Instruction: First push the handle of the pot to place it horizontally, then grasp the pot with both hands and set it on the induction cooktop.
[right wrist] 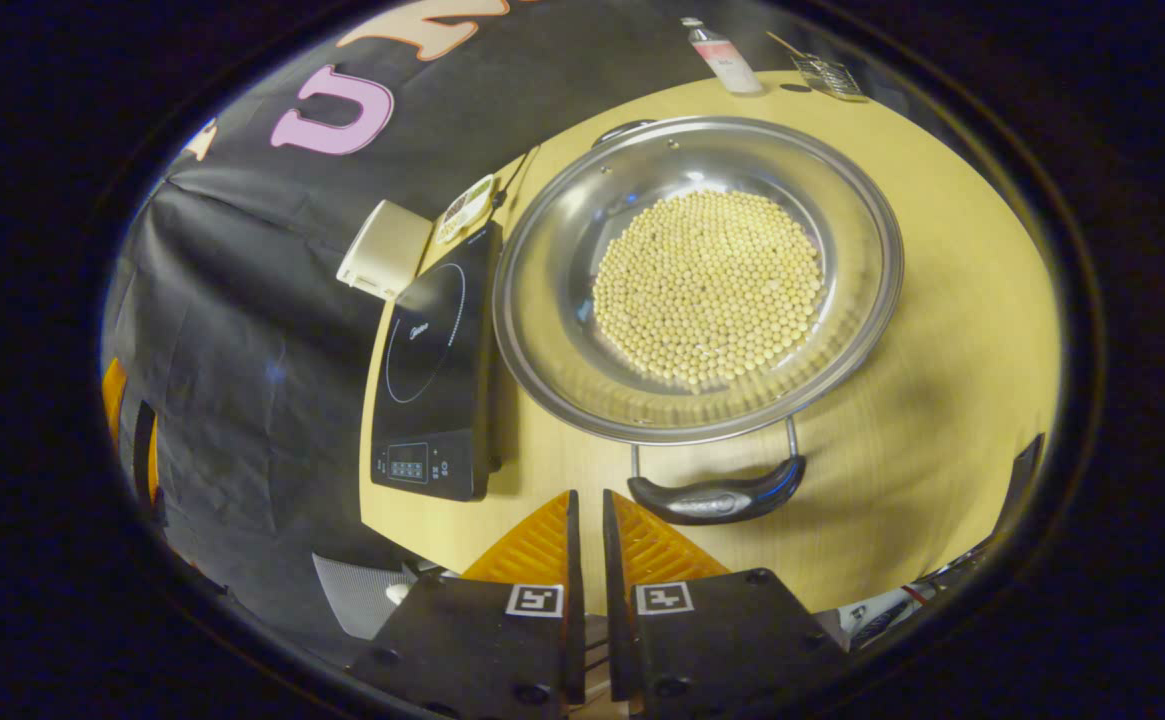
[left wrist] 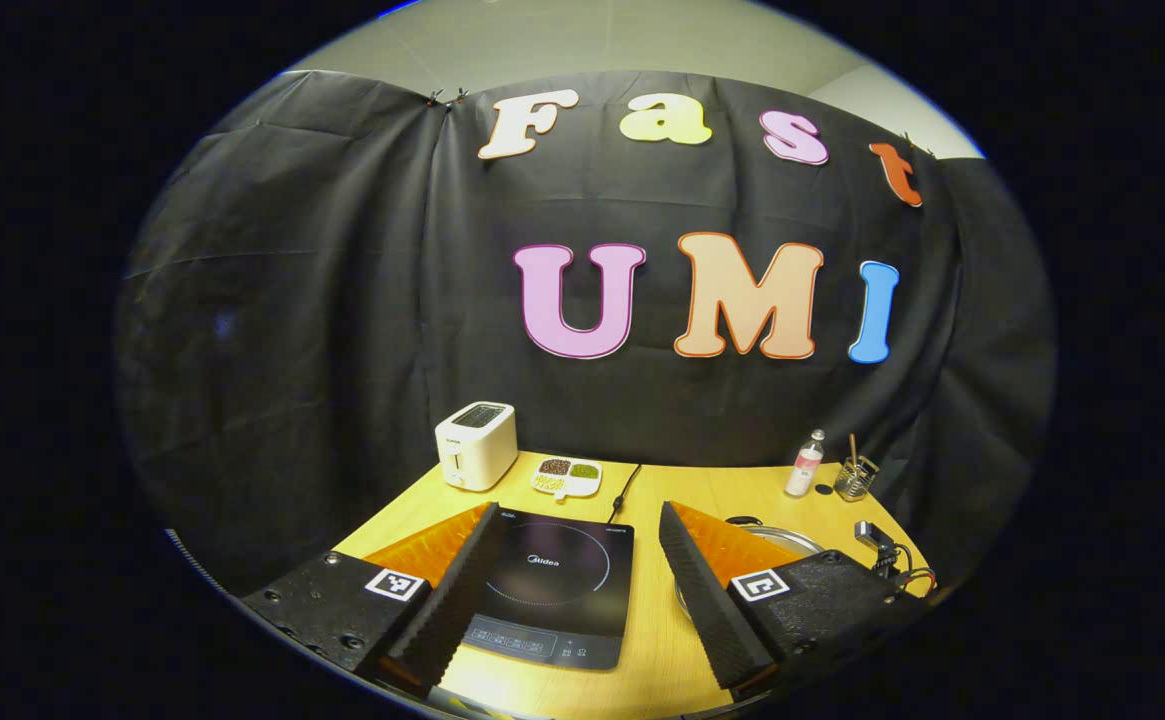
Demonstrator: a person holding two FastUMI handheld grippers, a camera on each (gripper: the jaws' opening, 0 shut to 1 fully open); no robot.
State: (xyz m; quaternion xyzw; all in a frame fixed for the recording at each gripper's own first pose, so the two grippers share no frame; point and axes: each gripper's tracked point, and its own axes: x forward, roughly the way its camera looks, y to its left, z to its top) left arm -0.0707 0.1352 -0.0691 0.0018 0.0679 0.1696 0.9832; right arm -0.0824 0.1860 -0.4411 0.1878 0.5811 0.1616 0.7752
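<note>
Steel pot (right wrist: 698,275) full of pale beans (right wrist: 708,288) on wooden table (right wrist: 942,330), just right of black induction cooktop (right wrist: 437,370), black handle (right wrist: 717,497) nearest right gripper (right wrist: 587,510), fingers nearly together, gripping nothing, left gripper (left wrist: 577,570) spread wide above cooktop, empty.

pot (left wrist: 777,540) mostly hidden behind finger, toaster (right wrist: 382,250) partly cut off

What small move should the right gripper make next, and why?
Probably ease the right gripper forward to the pot's near handle and nudge it flat. Its jaws look nearly closed just short of the handle, and the pot sits on the table beside the cooktop.
</note>
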